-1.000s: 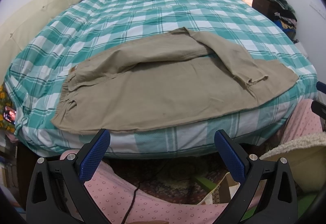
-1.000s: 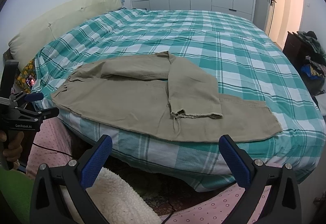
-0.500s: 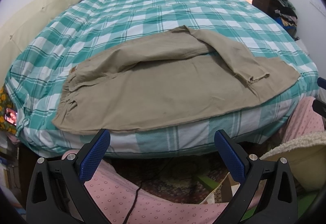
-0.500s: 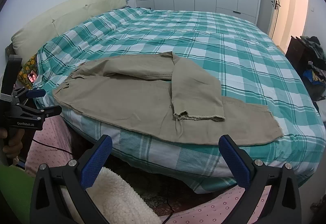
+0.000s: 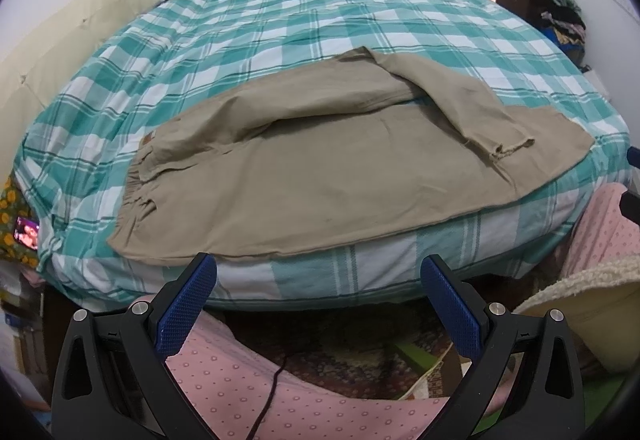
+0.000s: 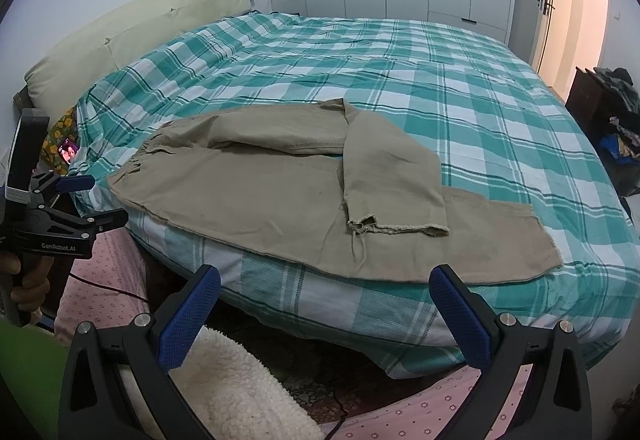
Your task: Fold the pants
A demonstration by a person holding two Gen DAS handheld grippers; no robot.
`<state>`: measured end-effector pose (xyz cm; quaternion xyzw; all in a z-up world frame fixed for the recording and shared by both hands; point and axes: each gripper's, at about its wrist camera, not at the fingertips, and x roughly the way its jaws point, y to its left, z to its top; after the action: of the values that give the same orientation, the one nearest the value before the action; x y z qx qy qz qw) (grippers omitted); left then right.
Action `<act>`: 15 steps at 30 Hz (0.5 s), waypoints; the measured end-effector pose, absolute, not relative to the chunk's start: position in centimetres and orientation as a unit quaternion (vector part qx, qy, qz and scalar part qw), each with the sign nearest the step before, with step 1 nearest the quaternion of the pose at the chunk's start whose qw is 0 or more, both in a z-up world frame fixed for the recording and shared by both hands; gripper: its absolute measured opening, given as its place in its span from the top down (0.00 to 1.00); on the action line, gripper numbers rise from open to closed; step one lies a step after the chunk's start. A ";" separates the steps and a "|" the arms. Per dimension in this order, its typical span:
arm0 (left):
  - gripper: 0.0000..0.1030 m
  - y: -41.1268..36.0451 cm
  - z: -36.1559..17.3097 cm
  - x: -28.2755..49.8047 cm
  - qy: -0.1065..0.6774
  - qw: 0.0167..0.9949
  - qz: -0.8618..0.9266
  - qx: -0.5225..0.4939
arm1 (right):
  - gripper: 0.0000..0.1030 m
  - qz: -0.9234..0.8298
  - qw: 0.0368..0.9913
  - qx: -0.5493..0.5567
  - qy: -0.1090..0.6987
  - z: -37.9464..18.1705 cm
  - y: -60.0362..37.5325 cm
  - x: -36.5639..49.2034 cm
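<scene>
Pants [image 5: 320, 176] lie lengthwise along the bed [image 5: 280, 20] edge, waistband toward left gripper [image 5: 318, 294]; right gripper [image 6: 324, 306] faces hems. Both jaws wide open, empty.

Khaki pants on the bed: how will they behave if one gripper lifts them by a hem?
The pants are probably floppy: one leg already lies bent across the other. Likely light, since the cloth looks thin. The frayed hem may drag and bunch.

The folded-over leg hides part of the tan pants [image 6: 256, 196] beneath it, toward 2 o'clock. The right gripper [image 5: 632, 180] is cut off at 3 o'clock in the left wrist view — only slivers show. The clothes pile [image 6: 620, 120] stays indistinct — too small.
</scene>
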<state>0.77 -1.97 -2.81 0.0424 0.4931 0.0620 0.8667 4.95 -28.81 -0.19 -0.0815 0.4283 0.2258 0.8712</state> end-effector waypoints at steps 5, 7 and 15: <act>0.01 -2.0 -3.0 0.8 0.496 0.865 0.062 0.045 | 0.00 0.226 0.871 -0.080 0.429 -0.3 -28.9 4.9; 0.01 -2.1 -3.1 0.7 0.498 0.864 0.062 0.046 | 0.00 0.226 0.871 -0.080 0.429 -0.3 -28.9 4.9; 0.01 -2.0 -3.3 0.8 0.499 0.863 0.063 0.044 | 0.00 0.233 0.869 -0.074 0.429 -0.8 -28.7 4.7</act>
<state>0.82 -2.00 -3.27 0.0439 0.4993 0.0626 0.8630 4.69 -28.73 -0.80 -0.0736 0.4294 0.2329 0.8694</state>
